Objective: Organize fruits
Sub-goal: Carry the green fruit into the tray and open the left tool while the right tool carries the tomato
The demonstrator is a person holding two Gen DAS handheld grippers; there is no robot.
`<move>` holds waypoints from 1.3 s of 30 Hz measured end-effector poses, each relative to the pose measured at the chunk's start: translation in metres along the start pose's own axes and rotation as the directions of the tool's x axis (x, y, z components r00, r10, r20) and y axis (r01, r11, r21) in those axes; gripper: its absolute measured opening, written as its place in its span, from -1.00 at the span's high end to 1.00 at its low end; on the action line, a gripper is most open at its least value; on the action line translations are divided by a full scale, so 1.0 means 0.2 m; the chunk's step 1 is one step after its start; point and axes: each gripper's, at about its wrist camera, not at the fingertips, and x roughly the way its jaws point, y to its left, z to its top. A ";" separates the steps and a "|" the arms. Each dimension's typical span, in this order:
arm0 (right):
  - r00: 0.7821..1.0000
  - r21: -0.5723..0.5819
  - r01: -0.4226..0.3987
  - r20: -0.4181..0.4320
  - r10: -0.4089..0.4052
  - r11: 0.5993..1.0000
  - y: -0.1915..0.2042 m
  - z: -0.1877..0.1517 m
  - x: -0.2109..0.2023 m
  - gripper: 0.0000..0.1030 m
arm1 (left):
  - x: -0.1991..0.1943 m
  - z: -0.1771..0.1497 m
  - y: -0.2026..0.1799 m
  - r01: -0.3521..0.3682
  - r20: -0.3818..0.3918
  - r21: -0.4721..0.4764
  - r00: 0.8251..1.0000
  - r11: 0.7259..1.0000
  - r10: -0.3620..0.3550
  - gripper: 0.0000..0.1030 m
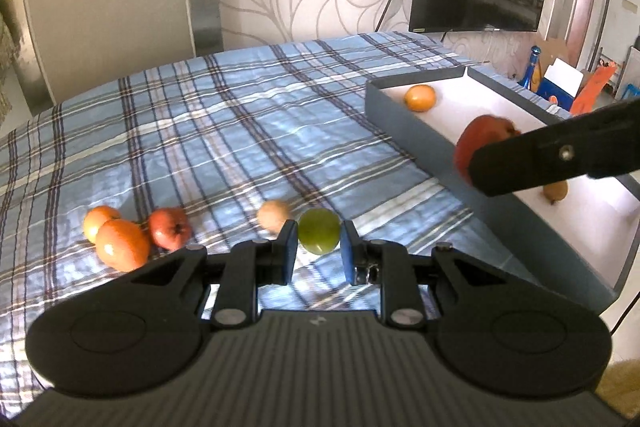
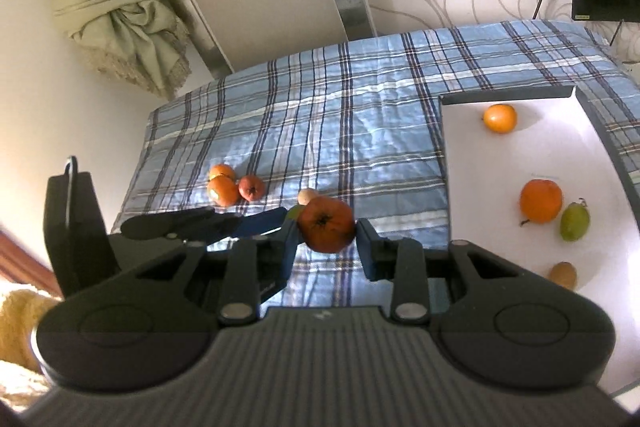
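the right gripper [image 2: 327,227] clamps a red fruit [image 2: 327,225] near the box [image 2: 444,163]; the left gripper [image 1: 319,239] pinches a green fruit [image 1: 319,235] by its fingertips, so either could slip and roll off.

Daylight patches glare on plaid tablecloth [image 1: 224,131] and white tray [image 2: 492,167] floor; soft shadows, fisheye bending at edges, slight blur overall, gripper bodies dark.

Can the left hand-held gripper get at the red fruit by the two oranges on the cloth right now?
Probably not yet: the left hand-held gripper is shut on the green fruit. The path across the plaid cloth to the red fruit looks open.
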 end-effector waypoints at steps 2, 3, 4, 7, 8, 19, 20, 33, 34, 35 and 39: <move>1.000 -0.004 0.001 0.021 -0.001 1.000 -0.04 -0.01 -0.05 0.32 | 0.00 0.01 -0.04 -0.005 0.002 -0.003 1.000 1.000 0.005 0.48; 1.000 -0.004 0.004 0.030 -0.004 1.000 -0.06 -0.01 -0.07 0.32 | 0.00 0.02 -0.06 -0.007 0.004 -0.003 1.000 1.000 0.007 0.48; 0.999 -0.005 0.008 0.041 -0.008 1.000 -0.08 -0.01 -0.10 0.32 | 0.00 0.02 -0.08 -0.010 0.008 -0.001 1.000 1.000 0.010 0.48; 0.998 0.001 0.015 0.060 -0.015 1.000 -0.14 -0.02 -0.16 0.32 | -0.01 0.05 -0.15 -0.014 0.021 -0.001 1.000 1.000 0.014 0.48; 0.998 0.002 0.017 0.064 -0.017 1.000 -0.16 -0.03 -0.17 0.32 | -0.01 0.06 -0.17 -0.015 0.024 -0.001 1.000 1.000 0.015 0.48; 0.995 0.045 0.048 0.081 -0.051 0.998 -0.38 -0.11 -0.33 0.31 | -0.04 0.17 -0.43 0.008 0.049 0.038 0.999 0.999 -0.010 0.48; 0.995 0.049 0.048 0.083 -0.052 0.998 -0.39 -0.12 -0.34 0.31 | -0.04 0.18 -0.45 0.009 0.049 0.043 0.999 0.999 -0.011 0.48; 0.992 0.116 0.054 0.111 -0.067 0.992 -0.56 -0.20 -0.45 0.31 | -0.04 0.24 -0.66 0.043 0.044 0.099 0.998 0.994 -0.047 0.48; 0.991 0.121 0.055 0.114 -0.069 0.991 -0.56 -0.20 -0.46 0.31 | -0.03 0.26 -0.66 0.047 0.041 0.097 0.998 0.994 -0.051 0.48; 0.990 0.124 0.056 0.118 -0.071 0.991 -0.57 -0.20 -0.47 0.31 | -0.03 0.27 -0.67 0.050 0.039 0.099 0.998 0.994 -0.054 0.48; 0.989 0.136 0.062 0.128 -0.079 0.989 -0.59 -0.22 -0.50 0.31 | -0.01 0.31 -0.71 0.055 0.050 0.129 0.997 0.990 -0.062 0.48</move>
